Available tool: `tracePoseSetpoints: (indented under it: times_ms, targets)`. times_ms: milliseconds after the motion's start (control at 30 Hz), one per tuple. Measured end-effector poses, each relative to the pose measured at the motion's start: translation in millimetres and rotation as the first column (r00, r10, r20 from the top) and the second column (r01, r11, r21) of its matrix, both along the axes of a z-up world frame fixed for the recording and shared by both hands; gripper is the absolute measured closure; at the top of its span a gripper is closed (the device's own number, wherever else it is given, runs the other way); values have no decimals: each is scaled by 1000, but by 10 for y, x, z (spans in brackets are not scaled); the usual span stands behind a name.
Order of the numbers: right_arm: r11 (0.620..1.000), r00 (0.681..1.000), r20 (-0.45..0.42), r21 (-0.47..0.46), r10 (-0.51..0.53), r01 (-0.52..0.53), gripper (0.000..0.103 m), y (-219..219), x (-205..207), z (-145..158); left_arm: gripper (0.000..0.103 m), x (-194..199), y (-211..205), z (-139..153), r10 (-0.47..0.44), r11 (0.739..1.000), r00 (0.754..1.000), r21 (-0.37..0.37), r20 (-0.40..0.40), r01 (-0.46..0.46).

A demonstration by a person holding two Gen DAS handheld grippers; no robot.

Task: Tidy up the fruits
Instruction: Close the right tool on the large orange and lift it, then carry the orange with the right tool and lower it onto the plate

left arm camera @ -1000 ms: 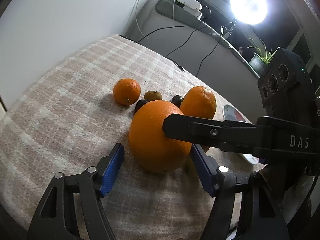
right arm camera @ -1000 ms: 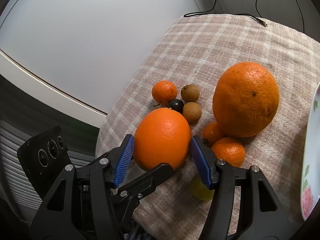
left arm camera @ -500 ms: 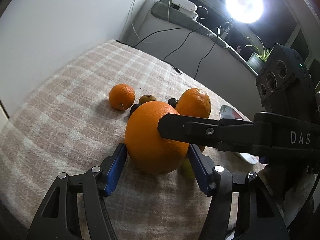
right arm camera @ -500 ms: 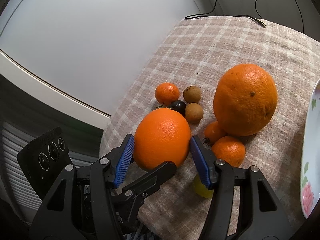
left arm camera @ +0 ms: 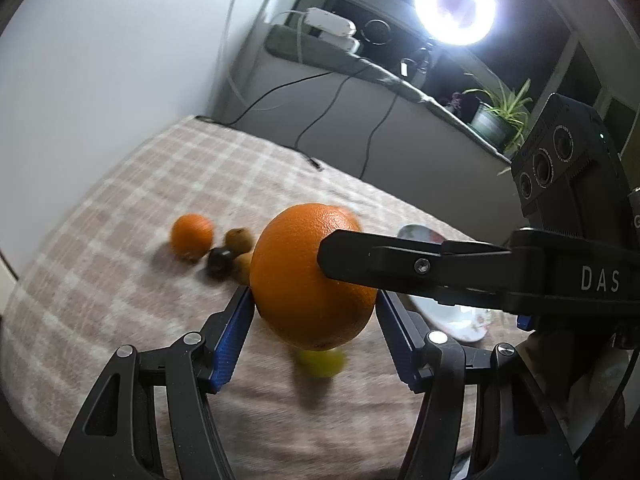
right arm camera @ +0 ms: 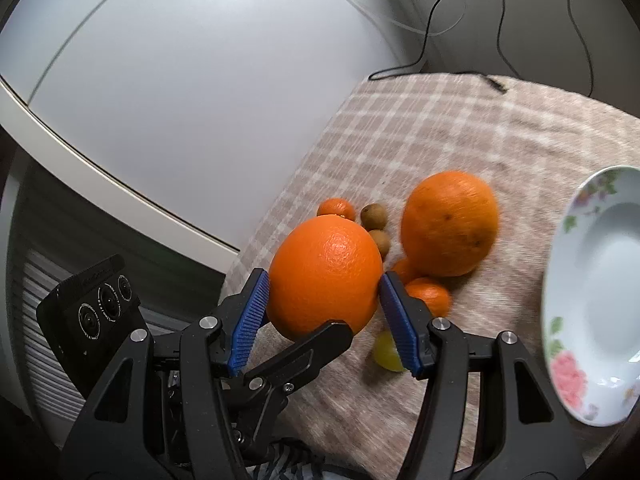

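Note:
A large orange (left arm camera: pixel 308 276) hangs above the checked cloth, held by both grippers at once. My left gripper (left arm camera: pixel 314 312) is shut on it, blue pads against its left and right sides. My right gripper (right arm camera: pixel 322 296) is shut on the same orange (right arm camera: pixel 324 276) from the other side. One black finger (left arm camera: pixel 400 264) of the right gripper crosses the orange in the left wrist view. A finger (right arm camera: pixel 316 344) of the left gripper shows under the orange in the right wrist view. A second large orange (right arm camera: pixel 450 224) lies on the cloth beyond.
On the cloth lie small mandarins (right arm camera: pixel 337 208) (right arm camera: pixel 428 298), brown round fruits (right arm camera: pixel 374 214), a dark fruit (left arm camera: pixel 220 260) and a yellow-green fruit (left arm camera: pixel 320 360) below the held orange. A flowered white plate (right arm camera: pixel 600 300) stands at the right. Cables trail off the far table edge.
The left gripper's pads closed onto the orange. Both grippers then rose with it, so it has left the cloth and the yellow-green fruit shows beneath. More of the plate is in view.

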State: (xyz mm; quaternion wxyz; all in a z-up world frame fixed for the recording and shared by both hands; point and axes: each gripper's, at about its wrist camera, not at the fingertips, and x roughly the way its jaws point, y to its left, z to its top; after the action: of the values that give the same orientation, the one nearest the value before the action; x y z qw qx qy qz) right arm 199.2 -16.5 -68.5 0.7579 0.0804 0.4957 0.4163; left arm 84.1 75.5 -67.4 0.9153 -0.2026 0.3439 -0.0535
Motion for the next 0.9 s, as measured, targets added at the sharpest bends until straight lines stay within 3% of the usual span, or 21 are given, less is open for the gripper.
tracePoseSetpoints:
  times_ms: [467, 900]
  targets:
    - [993, 993, 35, 31, -113, 112, 42, -867, 144, 241, 40, 377, -652, 138, -118, 993, 993, 22, 27, 118]
    - [972, 973, -5, 35, -233, 233, 42, -1590, 468, 65, 40, 815, -1221, 3, -222, 975, 975, 23, -15, 222]
